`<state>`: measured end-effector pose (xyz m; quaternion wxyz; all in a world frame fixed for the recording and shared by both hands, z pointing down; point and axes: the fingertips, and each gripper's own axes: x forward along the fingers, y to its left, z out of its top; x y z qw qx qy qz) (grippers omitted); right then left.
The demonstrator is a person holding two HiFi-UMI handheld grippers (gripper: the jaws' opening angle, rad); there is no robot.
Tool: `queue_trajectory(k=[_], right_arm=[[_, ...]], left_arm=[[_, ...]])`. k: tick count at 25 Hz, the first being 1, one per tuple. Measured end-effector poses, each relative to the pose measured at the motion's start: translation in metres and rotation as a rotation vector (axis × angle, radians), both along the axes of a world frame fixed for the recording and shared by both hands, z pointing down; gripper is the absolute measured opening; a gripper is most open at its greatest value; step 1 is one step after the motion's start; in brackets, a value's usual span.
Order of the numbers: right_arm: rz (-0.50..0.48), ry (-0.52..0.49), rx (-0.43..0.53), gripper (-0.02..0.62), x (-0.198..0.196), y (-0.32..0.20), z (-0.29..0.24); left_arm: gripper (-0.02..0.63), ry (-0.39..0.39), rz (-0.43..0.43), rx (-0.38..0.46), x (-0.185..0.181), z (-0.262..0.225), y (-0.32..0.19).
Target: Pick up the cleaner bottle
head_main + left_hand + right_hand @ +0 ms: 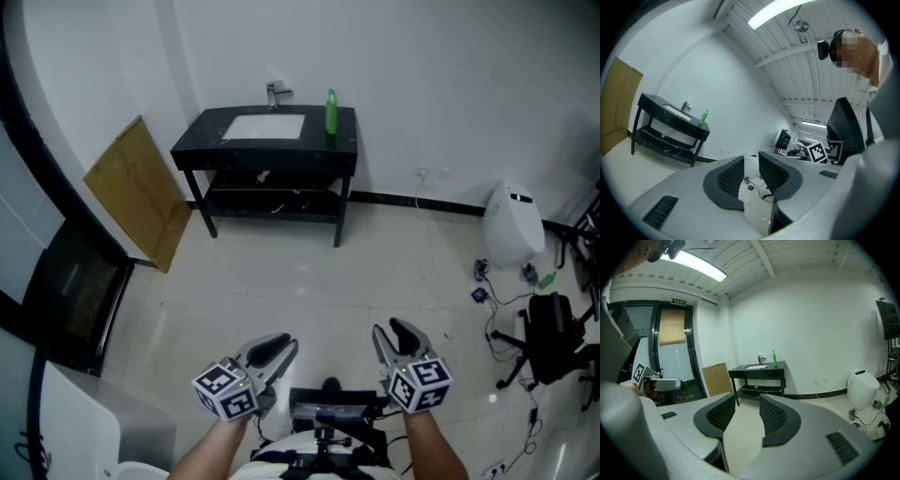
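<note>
The green cleaner bottle stands upright at the right end of a black sink table, beside its white basin and tap, against the far wall. Both grippers are held low and near me, far from the table across bare floor tiles. My left gripper is open and so is my right gripper; neither has anything between its fingers. In the left gripper view the bottle is small at the far left, well aside of the jaws. In the right gripper view the bottle lies ahead, just above the jaws.
A brown cardboard sheet leans on the wall left of the table. A dark glass door is at the left. A white appliance, loose cables and a black wheeled stand are at the right.
</note>
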<state>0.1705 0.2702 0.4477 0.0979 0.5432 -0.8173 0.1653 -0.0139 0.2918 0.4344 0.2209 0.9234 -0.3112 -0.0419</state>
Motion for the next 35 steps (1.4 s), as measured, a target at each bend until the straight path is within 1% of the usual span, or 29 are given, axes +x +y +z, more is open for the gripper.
queue_trajectory(k=[8,12,16,19,23,26,29,35], right_arm=[[-0.014,-0.006,-0.002,0.166,0.006,-0.106,0.009],[-0.02,-0.005,0.001,0.166,0.019,-0.159,0.002],[-0.036,-0.006,-0.007,0.166,0.024,-0.206,0.002],[-0.043,-0.011,-0.029,0.166,0.02,-0.232,0.008],[-0.061,0.001,-0.054,0.166,0.003,-0.266,0.013],[-0.044,0.008,-0.053,0.166,-0.009,-0.294,0.015],[-0.002,0.01,-0.052,0.166,-0.023,-0.324,0.019],[0.086,0.017,-0.062,0.166,-0.066,-0.388,0.011]], left_arm=[[0.099,-0.021,-0.055,-0.004,-0.011,0.001,-0.106],[0.099,-0.027,-0.074,0.001,-0.004,-0.009,-0.158],[0.1,-0.025,-0.092,-0.003,0.0,-0.01,-0.199],[0.1,-0.022,-0.092,-0.018,0.001,-0.006,-0.222],[0.099,-0.011,-0.099,-0.019,-0.01,-0.006,-0.261],[0.099,-0.004,-0.073,-0.018,-0.018,-0.002,-0.292],[0.099,0.006,-0.03,-0.022,-0.03,0.004,-0.326],[0.099,0.011,0.06,-0.035,-0.072,-0.001,-0.404]])
